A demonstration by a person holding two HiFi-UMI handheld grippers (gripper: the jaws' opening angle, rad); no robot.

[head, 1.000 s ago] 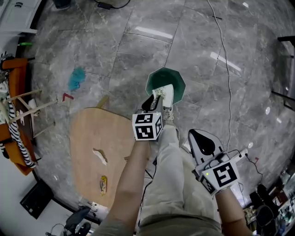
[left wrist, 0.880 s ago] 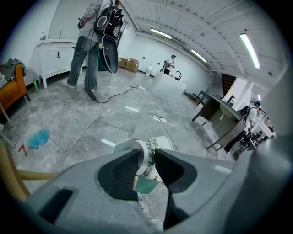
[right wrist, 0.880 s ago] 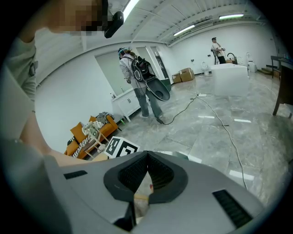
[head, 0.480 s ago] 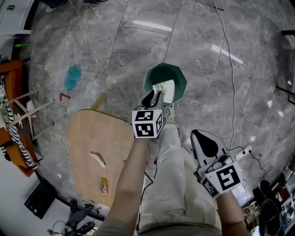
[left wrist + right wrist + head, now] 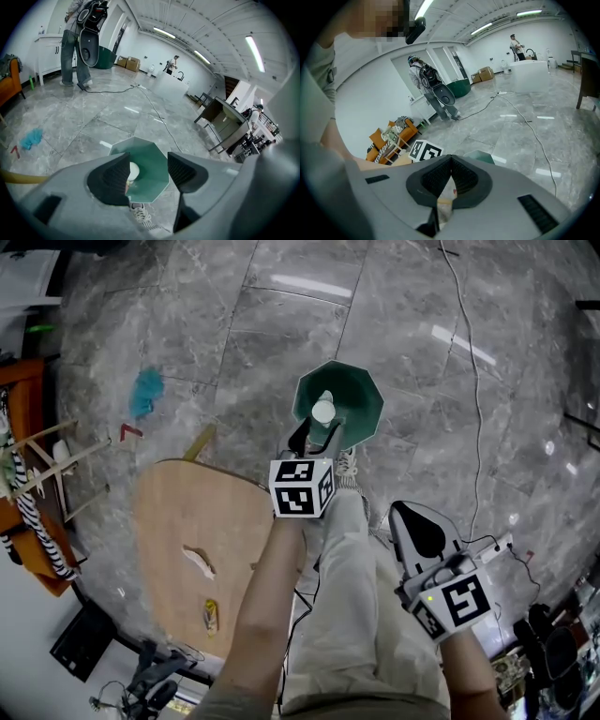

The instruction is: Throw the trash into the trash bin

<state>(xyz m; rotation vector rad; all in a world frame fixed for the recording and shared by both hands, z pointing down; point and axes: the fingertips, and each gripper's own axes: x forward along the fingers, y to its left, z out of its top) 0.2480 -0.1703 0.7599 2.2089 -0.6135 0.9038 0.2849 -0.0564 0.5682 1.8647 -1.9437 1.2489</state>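
Left gripper [image 5: 149, 163]: its ribbed black pads [image 5: 111, 174] are spreading apart and are pressing on nothing. The white crumpled ball of trash [image 5: 133, 171] is showing just beside the left pad, clear of it, inside the dark green octagonal plastic bin [image 5: 360, 401]. Whether it is dropping or already lying on the bottom, I cannot tell. You are holding the tips right over the bin's mouth, which is the correct place. My judgement: be letting the jaws open fully before lifting, and be keeping the tips above the mouth so that nothing clinging to a pad gets dragged out over the rim. Right gripper [image 5: 451, 159]: its jaws are meeting at the tips and appear to be pinching a pale scrap with a tan edge [image 5: 446, 199] lower down. It is hanging at your right side, well apart from the bin, so that piece is probably going in next. Your white laced trainer [image 5: 139, 215] is standing just beside the bin's near rim, and your pale trouser leg [image 5: 342, 596] is lying between the two grippers, so be minding both when bringing the right one across. The round light wooden table [image 5: 178, 512] beside the bin is carrying a white scrap [image 5: 202, 562] and a yellow piece [image 5: 210, 615], judged as remaining trash. A thin cable [image 5: 469, 381] is running over the grey stone floor past the bin, and a blue rag [image 5: 145, 395] is lying well apart. Nothing is blocking the mouth.
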